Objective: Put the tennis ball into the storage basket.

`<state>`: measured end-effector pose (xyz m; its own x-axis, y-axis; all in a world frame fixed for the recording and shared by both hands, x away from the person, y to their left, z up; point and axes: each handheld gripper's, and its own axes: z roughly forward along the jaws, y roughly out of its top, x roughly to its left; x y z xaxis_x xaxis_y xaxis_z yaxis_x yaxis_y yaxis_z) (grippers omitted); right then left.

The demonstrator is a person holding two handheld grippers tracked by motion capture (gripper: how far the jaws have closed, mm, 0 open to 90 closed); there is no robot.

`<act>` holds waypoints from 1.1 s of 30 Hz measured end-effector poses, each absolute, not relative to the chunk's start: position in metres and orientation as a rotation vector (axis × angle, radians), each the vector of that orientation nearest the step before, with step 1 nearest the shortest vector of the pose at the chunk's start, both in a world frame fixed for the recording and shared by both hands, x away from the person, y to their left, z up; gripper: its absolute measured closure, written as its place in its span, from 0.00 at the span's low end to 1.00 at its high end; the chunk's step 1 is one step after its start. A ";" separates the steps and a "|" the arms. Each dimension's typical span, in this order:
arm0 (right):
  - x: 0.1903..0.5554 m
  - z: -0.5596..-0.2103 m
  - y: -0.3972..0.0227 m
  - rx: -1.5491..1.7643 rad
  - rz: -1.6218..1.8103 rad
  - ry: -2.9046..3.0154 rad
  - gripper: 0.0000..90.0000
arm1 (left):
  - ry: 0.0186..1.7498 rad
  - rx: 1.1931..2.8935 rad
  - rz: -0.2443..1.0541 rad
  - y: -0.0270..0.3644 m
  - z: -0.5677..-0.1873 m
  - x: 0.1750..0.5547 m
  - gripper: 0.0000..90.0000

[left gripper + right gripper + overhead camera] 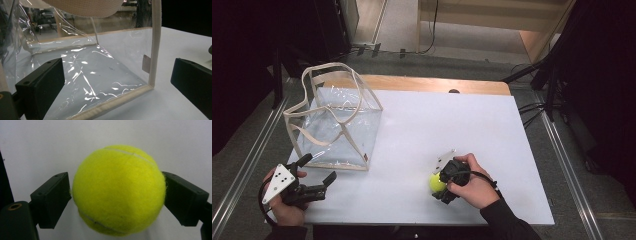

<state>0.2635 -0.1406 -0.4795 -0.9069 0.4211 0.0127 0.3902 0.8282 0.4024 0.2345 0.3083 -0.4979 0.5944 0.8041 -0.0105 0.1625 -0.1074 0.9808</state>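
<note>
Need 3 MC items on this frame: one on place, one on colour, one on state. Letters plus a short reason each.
1. Where does the tennis ball sit?
A. Inside the clear bag
B. On the white table, between the right gripper's jaws
C. On the floor beside the table

2. What colour is the trim on the clear tote bag?
A. Cream
B. Red
C. Blue

3. How does the left gripper stand?
A. Shut on the bag's handle
B. Shut on the ball
C. Open, holding nothing

Answers:
1 B: the high view shows the ball on the white table at the right gripper, apart from the bag; the right gripper view shows both jaws against its sides.
2 A: the edges and handles are cream webbing.
3 C: the left gripper view shows its jaws wide apart, the bag's corner ahead of them, untouched.
</note>
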 end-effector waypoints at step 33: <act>0.268 -0.477 -0.141 0.656 0.617 2.930 0.25 | 0.824 1.617 0.660 0.308 -0.498 0.234 0.00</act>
